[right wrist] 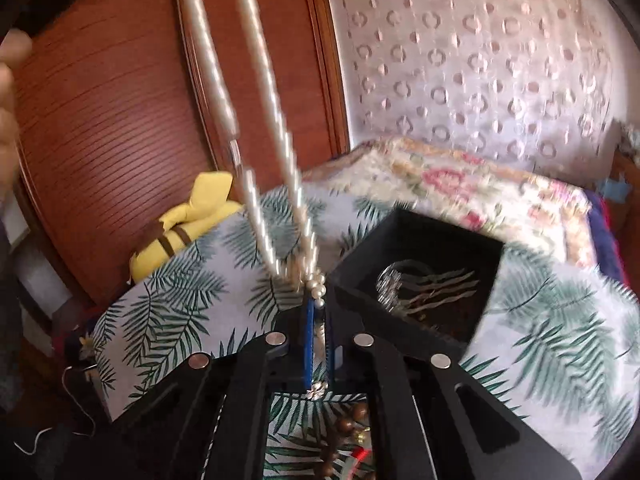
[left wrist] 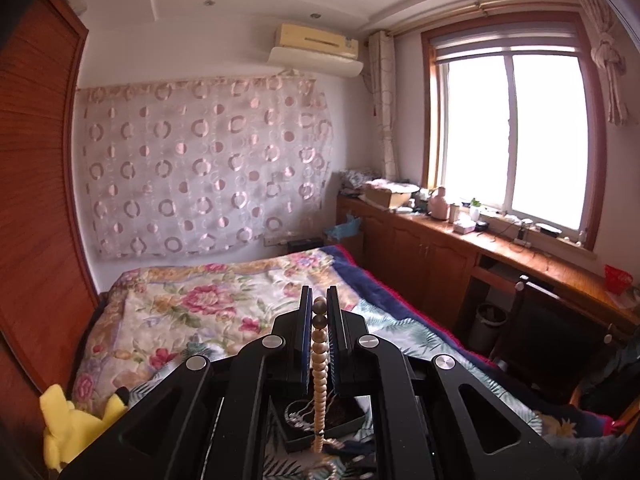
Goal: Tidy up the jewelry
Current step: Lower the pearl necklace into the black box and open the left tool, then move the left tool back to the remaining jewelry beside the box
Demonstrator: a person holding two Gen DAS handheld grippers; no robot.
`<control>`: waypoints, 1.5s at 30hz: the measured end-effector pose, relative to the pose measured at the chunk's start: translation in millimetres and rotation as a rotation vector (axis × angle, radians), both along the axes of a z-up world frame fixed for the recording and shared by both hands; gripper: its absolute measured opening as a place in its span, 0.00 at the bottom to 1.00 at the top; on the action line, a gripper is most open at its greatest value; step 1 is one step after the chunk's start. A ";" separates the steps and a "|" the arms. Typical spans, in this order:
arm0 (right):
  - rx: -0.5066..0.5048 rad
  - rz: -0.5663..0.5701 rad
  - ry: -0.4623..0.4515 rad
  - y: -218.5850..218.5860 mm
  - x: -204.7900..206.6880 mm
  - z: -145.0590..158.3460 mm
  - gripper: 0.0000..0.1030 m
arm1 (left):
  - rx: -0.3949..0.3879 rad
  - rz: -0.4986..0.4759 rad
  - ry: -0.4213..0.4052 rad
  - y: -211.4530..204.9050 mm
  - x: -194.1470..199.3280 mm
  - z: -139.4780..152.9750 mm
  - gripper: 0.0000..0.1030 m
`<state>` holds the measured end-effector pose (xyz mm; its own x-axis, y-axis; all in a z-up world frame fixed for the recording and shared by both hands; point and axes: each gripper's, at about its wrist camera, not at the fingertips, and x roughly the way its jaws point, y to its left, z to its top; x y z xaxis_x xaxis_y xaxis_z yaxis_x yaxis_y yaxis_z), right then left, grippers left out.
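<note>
My left gripper (left wrist: 320, 304) is shut on a pearl necklace (left wrist: 320, 364), held high; the strand hangs down between its fingers. The same necklace (right wrist: 256, 92) shows in the right wrist view as a blurred loop that drops from the top of the frame. My right gripper (right wrist: 317, 304) is shut on the necklace's lower end near its silver clasp. A black jewelry box (right wrist: 420, 240) lies open on the leaf-print cloth (right wrist: 180, 292), just right of the right gripper, with silver chains (right wrist: 424, 288) inside. The box also shows below the left gripper (left wrist: 352, 420).
A brown wooden bead bracelet (right wrist: 344, 428) lies on the cloth under the right gripper. A yellow plush toy (right wrist: 188, 220) sits at the bed's left edge by the wooden wardrobe (right wrist: 112, 140). A floral blanket (left wrist: 208, 300) covers the bed. A wooden counter (left wrist: 500, 240) with clutter runs under the window.
</note>
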<state>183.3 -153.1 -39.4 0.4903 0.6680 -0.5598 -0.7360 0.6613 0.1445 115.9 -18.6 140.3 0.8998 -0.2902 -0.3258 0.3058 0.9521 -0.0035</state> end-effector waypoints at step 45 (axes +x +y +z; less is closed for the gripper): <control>-0.130 -0.127 -0.016 -28.7 73.4 7.4 0.50 | -0.012 0.039 0.320 8.8 103.5 -155.8 0.43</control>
